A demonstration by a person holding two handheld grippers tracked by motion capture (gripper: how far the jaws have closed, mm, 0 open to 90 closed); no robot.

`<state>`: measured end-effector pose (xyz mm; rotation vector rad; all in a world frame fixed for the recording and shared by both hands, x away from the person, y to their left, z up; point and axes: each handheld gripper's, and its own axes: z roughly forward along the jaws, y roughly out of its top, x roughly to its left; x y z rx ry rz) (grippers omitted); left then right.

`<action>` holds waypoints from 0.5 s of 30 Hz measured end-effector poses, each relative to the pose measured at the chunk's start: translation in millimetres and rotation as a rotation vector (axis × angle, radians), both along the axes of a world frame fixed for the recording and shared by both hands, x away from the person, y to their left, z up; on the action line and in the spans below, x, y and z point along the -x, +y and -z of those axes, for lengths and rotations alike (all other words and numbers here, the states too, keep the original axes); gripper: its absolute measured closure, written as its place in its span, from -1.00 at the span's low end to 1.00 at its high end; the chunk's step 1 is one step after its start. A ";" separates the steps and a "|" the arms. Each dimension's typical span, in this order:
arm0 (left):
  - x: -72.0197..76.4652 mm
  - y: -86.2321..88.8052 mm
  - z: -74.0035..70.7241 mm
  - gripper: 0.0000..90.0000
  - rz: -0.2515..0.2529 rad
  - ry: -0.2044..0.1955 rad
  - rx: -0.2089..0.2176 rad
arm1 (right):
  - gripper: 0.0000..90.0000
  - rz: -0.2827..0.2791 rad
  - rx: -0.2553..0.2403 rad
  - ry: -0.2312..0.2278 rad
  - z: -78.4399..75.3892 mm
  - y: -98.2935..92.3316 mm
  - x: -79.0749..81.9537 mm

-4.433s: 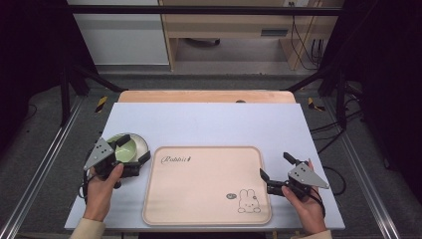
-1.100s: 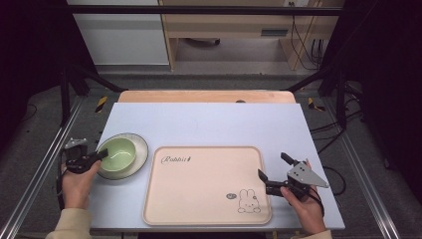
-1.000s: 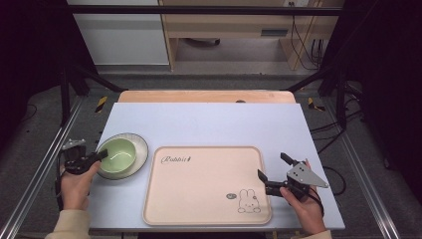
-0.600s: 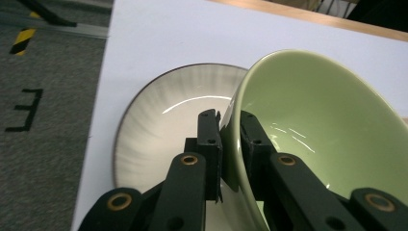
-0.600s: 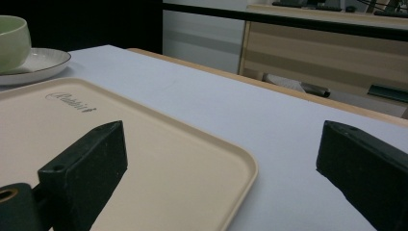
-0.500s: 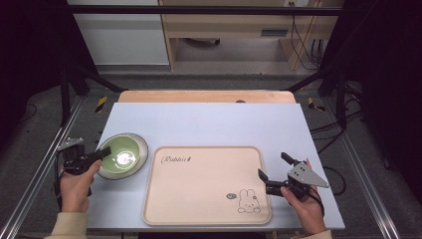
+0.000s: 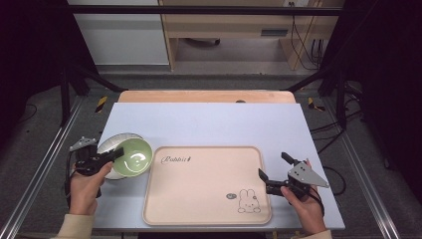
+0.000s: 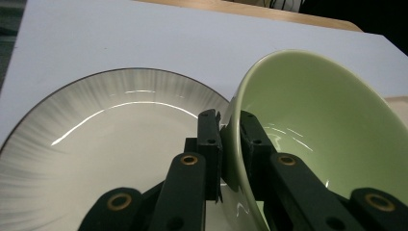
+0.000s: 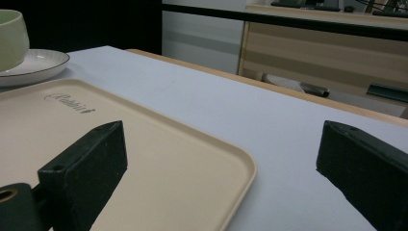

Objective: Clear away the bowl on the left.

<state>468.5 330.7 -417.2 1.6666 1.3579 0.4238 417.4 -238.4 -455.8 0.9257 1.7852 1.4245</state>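
Note:
A pale green bowl (image 7: 134, 157) hangs tilted over the right part of a white, dark-rimmed plate (image 7: 110, 143) at the table's left. My left gripper (image 7: 113, 155) is shut on the bowl's near rim. In the left gripper view the jaws pinch the bowl (image 8: 317, 130) wall from inside and outside, with the plate (image 8: 106, 139) beneath. A beige tray (image 7: 206, 184) with a rabbit print lies in the middle. My right gripper (image 7: 272, 166) stands open at the tray's right edge, holding nothing. The right gripper view shows the tray (image 9: 144, 144), with the bowl (image 9: 9, 33) and plate (image 9: 36, 62) far off.
The pale blue table top (image 7: 214, 124) stretches behind the tray, with a wooden strip (image 7: 204, 96) along its far edge. Metal frame rails (image 7: 45, 164) run along both sides. A wooden desk (image 7: 234, 30) and cables stand on the floor beyond.
My left gripper has taken the bowl by its rim, raised it off the plate's middle and carried it right, tilted, towards the tray. The right gripper has stayed put.

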 end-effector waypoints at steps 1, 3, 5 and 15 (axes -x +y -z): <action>-0.4 -2.5 -0.3 0.81 0.008 -0.002 -0.001 | -0.92 0.001 0.000 -0.001 0.0 0.1 0.1; -0.8 -6.8 -0.3 0.81 0.019 -0.003 0.004 | -0.92 0.001 0.002 0.000 0.2 0.3 0.0; -1.2 -11.7 0.4 0.81 0.031 -0.002 0.011 | -0.92 0.001 0.004 0.001 0.3 0.5 -0.4; 0.1 -25.5 2.4 0.81 0.060 0.002 0.040 | -0.92 0.017 -0.004 -0.009 -2.8 -4.1 1.6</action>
